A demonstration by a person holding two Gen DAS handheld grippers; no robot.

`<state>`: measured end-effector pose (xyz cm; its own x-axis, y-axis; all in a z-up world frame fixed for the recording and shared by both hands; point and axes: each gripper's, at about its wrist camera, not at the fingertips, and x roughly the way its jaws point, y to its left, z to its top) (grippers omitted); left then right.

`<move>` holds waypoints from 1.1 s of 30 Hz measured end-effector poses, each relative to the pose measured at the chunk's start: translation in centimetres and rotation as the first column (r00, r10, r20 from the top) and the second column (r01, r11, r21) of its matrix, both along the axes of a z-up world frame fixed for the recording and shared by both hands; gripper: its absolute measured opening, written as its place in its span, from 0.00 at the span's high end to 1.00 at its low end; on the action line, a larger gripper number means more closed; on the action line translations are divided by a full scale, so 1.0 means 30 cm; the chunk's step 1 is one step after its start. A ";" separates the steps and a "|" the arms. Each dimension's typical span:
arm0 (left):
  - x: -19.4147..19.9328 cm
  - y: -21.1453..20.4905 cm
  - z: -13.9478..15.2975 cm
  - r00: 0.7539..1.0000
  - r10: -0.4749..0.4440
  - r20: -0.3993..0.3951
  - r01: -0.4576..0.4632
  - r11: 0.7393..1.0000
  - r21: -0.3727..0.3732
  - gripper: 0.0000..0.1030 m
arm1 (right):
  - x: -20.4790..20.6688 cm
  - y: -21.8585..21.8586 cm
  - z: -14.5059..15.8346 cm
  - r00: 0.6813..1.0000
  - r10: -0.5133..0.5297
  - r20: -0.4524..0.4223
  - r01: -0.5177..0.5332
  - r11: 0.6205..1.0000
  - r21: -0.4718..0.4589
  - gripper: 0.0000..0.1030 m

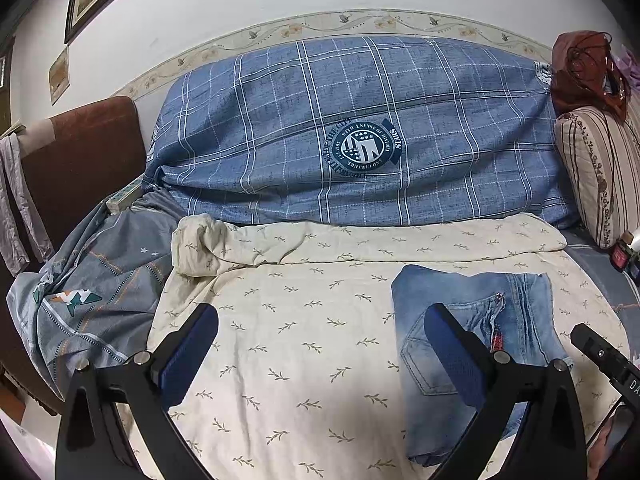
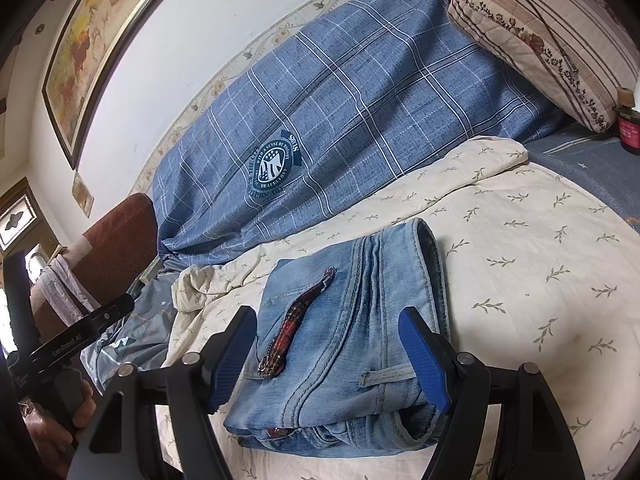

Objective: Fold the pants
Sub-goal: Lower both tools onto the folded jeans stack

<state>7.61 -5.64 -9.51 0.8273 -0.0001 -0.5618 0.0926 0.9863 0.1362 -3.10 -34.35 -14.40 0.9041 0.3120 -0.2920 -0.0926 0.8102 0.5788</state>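
The light blue jeans [image 1: 480,344] lie folded into a compact stack on the cream leaf-print blanket [image 1: 304,336]. In the right wrist view the jeans [image 2: 352,344] show a red plaid zipper lining on top. My left gripper [image 1: 320,344] is open and empty, hovering over the blanket just left of the jeans. My right gripper [image 2: 328,348] is open, its blue-padded fingers straddling the folded stack from above, holding nothing. The right gripper's body shows at the right edge of the left wrist view [image 1: 604,360].
A large blue plaid pillow [image 1: 360,132] leans against the wall behind the blanket. A striped floral cushion [image 1: 600,172] stands at the right, with small bottles [image 2: 628,124] beside it. A grey patterned quilt [image 1: 88,296] is bunched at the left by a brown headboard [image 1: 80,160].
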 end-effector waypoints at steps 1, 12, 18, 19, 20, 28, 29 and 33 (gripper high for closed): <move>0.000 0.000 -0.001 1.000 0.000 0.000 0.000 1.000 0.000 0.00 | 0.000 -0.001 0.000 1.000 0.001 -0.001 -0.001 1.000 0.000 0.26; 0.004 0.005 -0.017 1.000 -0.002 -0.010 0.003 1.000 0.003 0.00 | 0.004 0.003 0.000 1.000 0.002 -0.006 -0.002 1.000 -0.001 0.26; 0.019 0.006 -0.047 0.999 -0.017 -0.037 0.017 1.000 0.003 0.00 | 0.005 -0.006 -0.002 1.000 -0.002 -0.013 0.001 1.000 -0.011 0.26; 0.027 0.007 -0.060 0.998 -0.024 -0.054 0.024 1.000 -0.005 0.00 | 0.006 -0.012 -0.004 1.000 -0.006 -0.015 0.006 1.000 -0.012 0.26; 0.037 0.007 -0.079 0.996 -0.037 -0.080 0.036 0.999 -0.018 0.00 | 0.005 -0.022 -0.007 1.000 -0.013 -0.020 0.012 1.000 -0.009 0.26; 0.104 -0.002 -0.191 0.976 -0.088 -0.198 0.068 0.992 -0.101 0.00 | 0.018 -0.075 -0.019 0.998 -0.038 -0.047 0.038 0.999 -0.014 0.26; 0.115 -0.005 -0.201 0.973 -0.100 -0.206 0.077 0.991 -0.114 0.00 | 0.024 -0.080 -0.021 0.998 -0.037 -0.051 0.036 0.999 -0.016 0.26; 0.157 -0.030 -0.241 0.952 -0.187 -0.242 0.147 0.974 -0.174 0.00 | 0.055 -0.101 -0.037 0.996 -0.046 -0.082 0.045 0.999 -0.022 0.26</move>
